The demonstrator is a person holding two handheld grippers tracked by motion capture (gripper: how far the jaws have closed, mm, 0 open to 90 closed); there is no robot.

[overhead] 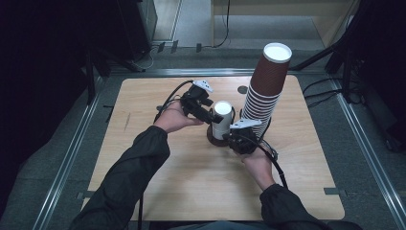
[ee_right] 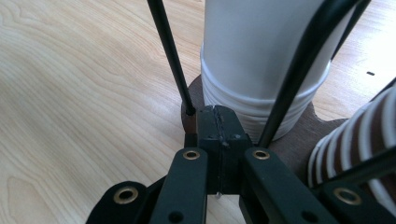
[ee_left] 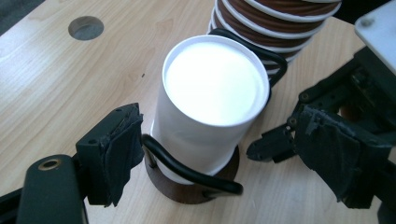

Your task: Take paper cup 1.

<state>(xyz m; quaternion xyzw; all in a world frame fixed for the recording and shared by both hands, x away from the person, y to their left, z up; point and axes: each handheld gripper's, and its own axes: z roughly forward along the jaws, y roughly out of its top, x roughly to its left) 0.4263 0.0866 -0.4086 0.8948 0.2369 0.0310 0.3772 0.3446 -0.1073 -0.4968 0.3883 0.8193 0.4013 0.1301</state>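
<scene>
Right now the white cup (overhead: pixel 222 120) sits upside down in a black wire holder (ee_left: pixel 187 168) on a round brown base (ee_right: pixel 303 140), mid-table, just left of the tall stack of brown cups (overhead: pixel 265 91). The left gripper (ee_left: pixel 219 149) has its jaws spread either side of the white cup, pads off the wall, holding nothing. The right gripper (ee_right: pixel 218 135) is fully closed with the jaws pressed together, tip at the base edge between two wire uprights; whether it pinches the base lip or just rests against it, cannot tell. Risks: if the left gripper squeezes the cup hard, the thin wall likely buckles, or the cup pops out sideways. Lifting it at a tilt could snag the rim on the wire loop and drag the holder along, especially if the right gripper isn't really pinning the base. The brown stack looks to be touching the holder's wire, so any shove of the base probably tips it over. The wooden table (overhead: pixel 143 143) looks slick, so the base may slide.
</scene>
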